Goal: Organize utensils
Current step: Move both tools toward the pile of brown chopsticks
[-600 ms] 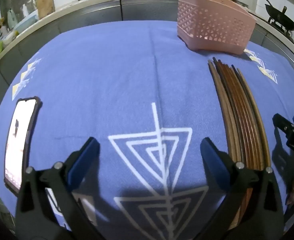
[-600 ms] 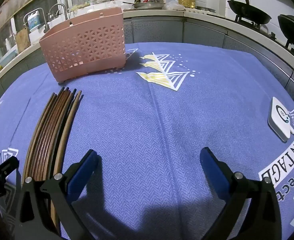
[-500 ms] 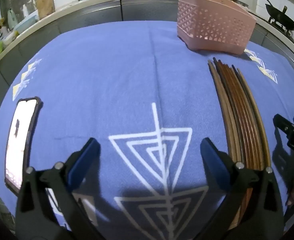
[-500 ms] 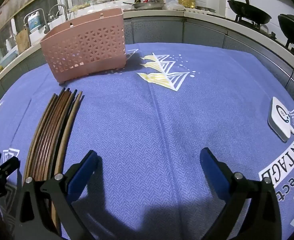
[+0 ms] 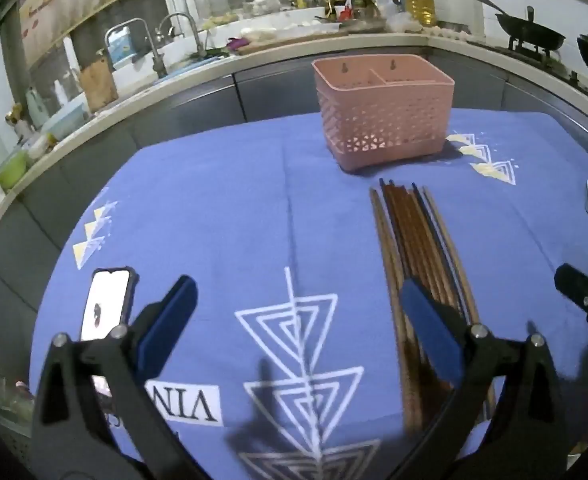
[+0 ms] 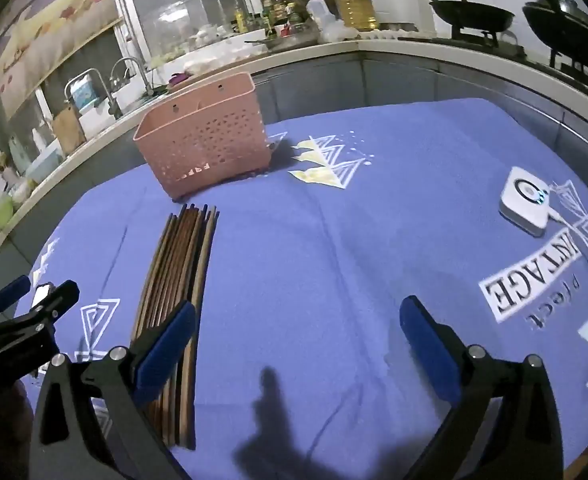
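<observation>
A bundle of slim, dark wooden chopsticks (image 5: 417,248) lies flat on the bench's woven blue cloth (image 5: 222,208), just before a pink perforated plastic basket (image 5: 383,120). The left tool (image 5: 297,320) and right tool (image 6: 294,336), black-framed with blue pads, gape wide and empty.

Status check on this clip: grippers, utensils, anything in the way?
Left gripper and right gripper open, empty. Chopsticks bundled flat on the cloth, pink basket beyond them, upright. Nothing between them.
</observation>
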Motion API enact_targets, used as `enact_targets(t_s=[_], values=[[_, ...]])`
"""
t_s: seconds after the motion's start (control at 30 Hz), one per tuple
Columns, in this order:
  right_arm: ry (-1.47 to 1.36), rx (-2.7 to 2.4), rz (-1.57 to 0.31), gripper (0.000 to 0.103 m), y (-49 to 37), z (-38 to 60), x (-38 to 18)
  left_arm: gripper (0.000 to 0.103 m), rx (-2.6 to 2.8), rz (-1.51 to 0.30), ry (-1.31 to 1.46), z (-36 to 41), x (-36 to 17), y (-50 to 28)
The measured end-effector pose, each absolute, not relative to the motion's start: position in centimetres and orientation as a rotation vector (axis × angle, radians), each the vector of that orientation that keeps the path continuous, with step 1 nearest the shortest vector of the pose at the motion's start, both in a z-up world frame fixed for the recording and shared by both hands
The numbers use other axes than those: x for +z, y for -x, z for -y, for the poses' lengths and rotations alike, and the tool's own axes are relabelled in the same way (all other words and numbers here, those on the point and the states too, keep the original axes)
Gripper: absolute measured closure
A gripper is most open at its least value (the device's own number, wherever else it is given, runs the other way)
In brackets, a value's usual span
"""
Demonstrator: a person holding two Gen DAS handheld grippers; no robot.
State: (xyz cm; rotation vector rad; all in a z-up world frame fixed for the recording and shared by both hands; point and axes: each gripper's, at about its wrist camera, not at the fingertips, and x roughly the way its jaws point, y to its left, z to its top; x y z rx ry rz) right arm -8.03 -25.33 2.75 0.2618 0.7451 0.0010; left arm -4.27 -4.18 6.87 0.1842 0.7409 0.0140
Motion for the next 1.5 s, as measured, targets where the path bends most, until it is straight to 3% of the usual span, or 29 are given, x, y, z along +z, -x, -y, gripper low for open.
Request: enact_targets(t_s=[0.4, 1.0, 1.17, 1.27, 1.5], values=[[-0.283, 0.055, -0.736, 0.004, 9.4, 24.4, 3.0, 0.005, 0.029, -0.744, -0.232, 5.6, 6.4, 4.7], [-0.211, 0.147, -0.761, 0.048, 9.7, 21.9, 2.6, 0.011, 0.062, -0.751, -0.243, 4.8, 6.0, 4.4], [-0.218, 0.178, -0.785, 0.065, 9.5, 21.6, 2.1, 0.011, 0.052, -0.769, -0.235, 4.7, 5.6, 4.2], [-0.212, 0.185, -0.8, 0.066, 9.4, 21.4, 1.8, 0.02, 0.047, -0.796, -0.22, 4.3, 4.9, 3.8], [-0.162, 0.216, -0.833, 0.066, 9.0, 20.1, 1.1, 0.03, -0.033, -0.888, -0.136, 3.3, 3.2, 2.5]])
